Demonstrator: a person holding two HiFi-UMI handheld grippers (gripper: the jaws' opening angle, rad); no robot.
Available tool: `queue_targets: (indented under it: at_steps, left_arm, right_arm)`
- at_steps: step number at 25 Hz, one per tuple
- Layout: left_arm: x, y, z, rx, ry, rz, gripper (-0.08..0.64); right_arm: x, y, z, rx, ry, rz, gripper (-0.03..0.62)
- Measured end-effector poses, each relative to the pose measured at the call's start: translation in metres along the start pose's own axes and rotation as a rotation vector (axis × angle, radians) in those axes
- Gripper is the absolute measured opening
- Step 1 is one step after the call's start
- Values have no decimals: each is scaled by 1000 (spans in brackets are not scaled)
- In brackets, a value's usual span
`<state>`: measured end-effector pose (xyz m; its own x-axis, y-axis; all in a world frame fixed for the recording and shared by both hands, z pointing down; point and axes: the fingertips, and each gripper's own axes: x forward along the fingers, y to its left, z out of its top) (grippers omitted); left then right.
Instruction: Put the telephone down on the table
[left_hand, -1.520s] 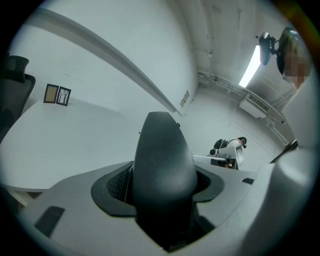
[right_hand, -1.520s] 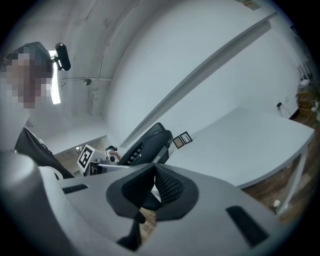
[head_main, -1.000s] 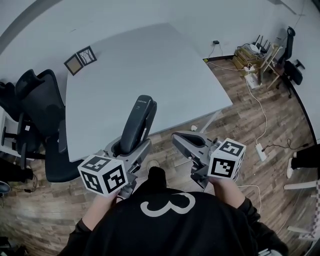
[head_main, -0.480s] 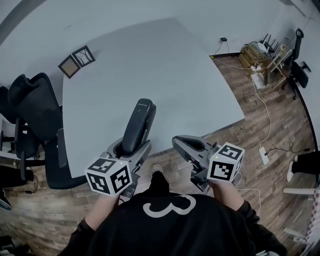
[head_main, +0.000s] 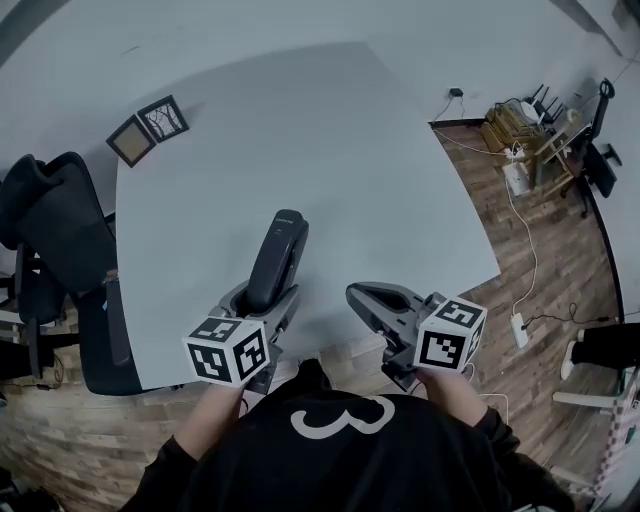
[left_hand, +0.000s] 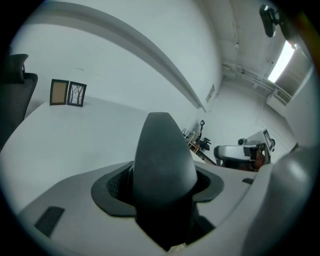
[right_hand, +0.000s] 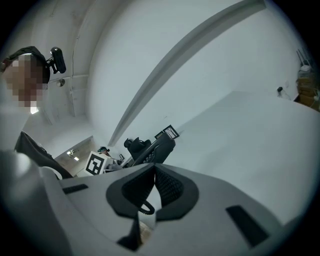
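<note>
The left gripper (head_main: 262, 300) is clamped on the lower end of the dark grey plastic telephone handset (head_main: 277, 262), which sticks up tilted over the near edge of the big white table (head_main: 300, 130). The right gripper (head_main: 362, 297) is closed and empty. The handset looks stiff, lightish and smooth, so it's probably a bit slippery. Held by its end it'll want to tip, so mid-body seems the safer grab.

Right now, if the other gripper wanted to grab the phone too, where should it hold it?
Probably the upper half of the telephone, the part sticking out past the left gripper, which clamps its lower end. The right gripper would best come from the right side and pinch across the narrow width, because the handset is long and slim and points out over the table.
</note>
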<state>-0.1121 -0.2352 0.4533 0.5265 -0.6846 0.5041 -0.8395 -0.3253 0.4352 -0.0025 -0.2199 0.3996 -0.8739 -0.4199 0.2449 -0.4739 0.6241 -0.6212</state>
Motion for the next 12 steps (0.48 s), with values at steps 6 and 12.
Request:
queue_targets:
  at_steps: [6, 12]
  left_arm:
    - [28, 41, 5, -14, 18, 44, 288]
    - [53, 74, 3, -13, 58, 90, 288]
  right_arm:
    - [27, -20, 6, 20, 32, -21, 11]
    - [44, -32, 12, 34, 53, -30, 10]
